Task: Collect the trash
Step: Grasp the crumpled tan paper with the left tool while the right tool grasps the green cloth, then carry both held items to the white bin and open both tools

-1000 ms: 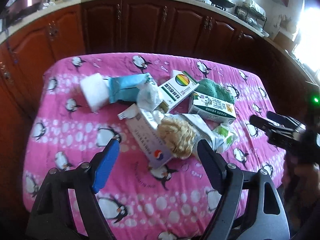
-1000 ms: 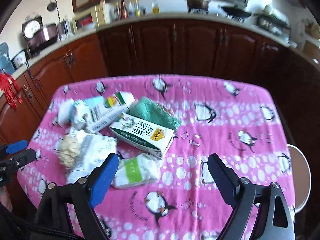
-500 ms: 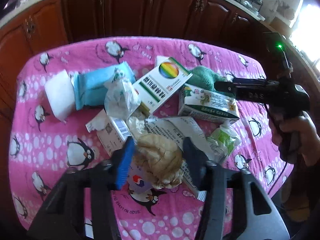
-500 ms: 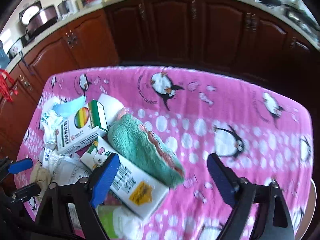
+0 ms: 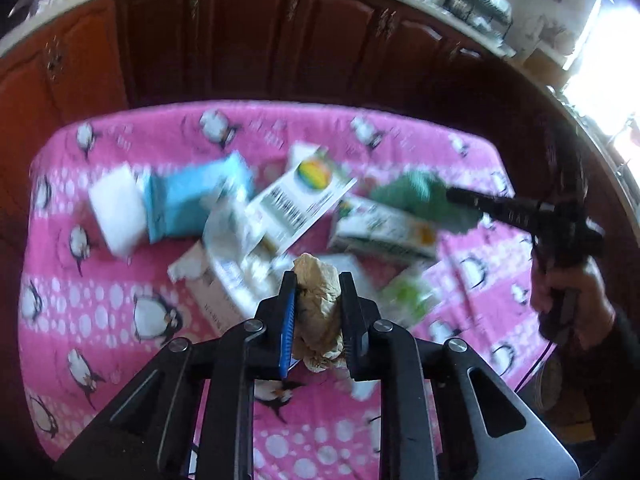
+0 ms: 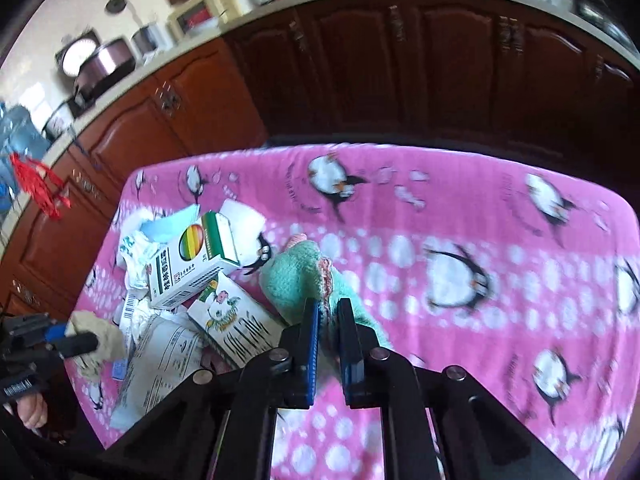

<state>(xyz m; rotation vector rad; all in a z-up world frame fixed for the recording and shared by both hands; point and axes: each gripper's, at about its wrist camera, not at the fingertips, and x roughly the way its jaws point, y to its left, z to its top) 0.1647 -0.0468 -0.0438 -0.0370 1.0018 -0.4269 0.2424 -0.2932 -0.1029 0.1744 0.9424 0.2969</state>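
The collecting is judged to be at its start: two items are gripped, nothing is seen put away, and no bin or bag is visible in either view. Most of the heap is still left on the counter [image 6: 460, 208], which is covered by a pink penguin cloth.

Nearest in the left view, the left claw [image 5: 317, 280] is clamped on a crumpled beige wad [image 5: 318, 308], which is pinched between the two fingers and juts out above and below them. The wad appears raised off the heap, though the blur makes this hard to confirm.

In the right view, the right claw [image 6: 328, 308] is closed on the near edge of a green towel [image 6: 296, 276]; the rest of the towel trails away from the fingers and seems still to rest on the cloth.

Just beyond the left claw lie printed papers [image 6: 164, 360] and a green-and-white packet [image 5: 408, 296], then a milk carton [image 6: 236, 324] touching the towel. Farther off lie a white box with a rainbow disc [image 6: 192, 268], a crumpled white wrapper [image 5: 228, 228], a blue pack [image 5: 192, 200] and a white pad [image 5: 116, 208]. All of these remain to be gathered.

Behind the counter, dark wooden cabinets [image 6: 400, 64] are seen.
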